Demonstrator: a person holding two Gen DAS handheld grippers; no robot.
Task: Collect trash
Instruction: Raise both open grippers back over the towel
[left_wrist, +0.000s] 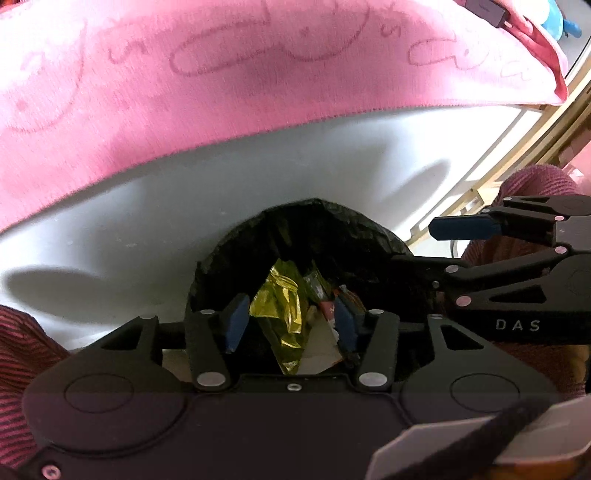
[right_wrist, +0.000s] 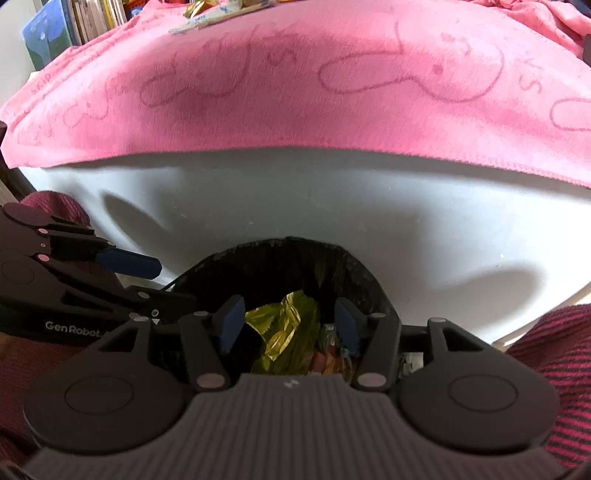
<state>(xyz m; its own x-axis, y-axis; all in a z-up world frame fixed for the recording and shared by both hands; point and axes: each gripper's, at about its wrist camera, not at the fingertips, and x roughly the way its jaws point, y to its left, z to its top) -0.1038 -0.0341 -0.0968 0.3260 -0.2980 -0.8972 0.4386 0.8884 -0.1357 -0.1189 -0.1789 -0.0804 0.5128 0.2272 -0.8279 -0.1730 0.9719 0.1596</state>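
Observation:
A black trash bag (left_wrist: 295, 229) (right_wrist: 291, 254) gapes open right under both grippers. Inside it lie a crumpled yellow foil wrapper (left_wrist: 284, 302) (right_wrist: 284, 325) and other coloured wrappers (right_wrist: 328, 360). My left gripper (left_wrist: 290, 321) points down into the bag's mouth, jaws apart, the blue pads (left_wrist: 236, 321) touching nothing. Beside it my right gripper (right_wrist: 290, 325) also hangs over the mouth, open, with only the bag's contents showing between its fingers. Each gripper shows side-on in the other's view, by a blue fingertip (left_wrist: 465, 227) (right_wrist: 129, 262).
A pink towel (left_wrist: 221, 92) (right_wrist: 295, 92) with drawn outlines hangs over a white surface (left_wrist: 184, 206) (right_wrist: 295, 199) behind the bag. More wrappers (right_wrist: 221, 11) lie on the towel's far side. Striped maroon sleeves (left_wrist: 18, 350) (right_wrist: 554, 362) flank the grippers. A wooden frame (left_wrist: 491, 173) stands right.

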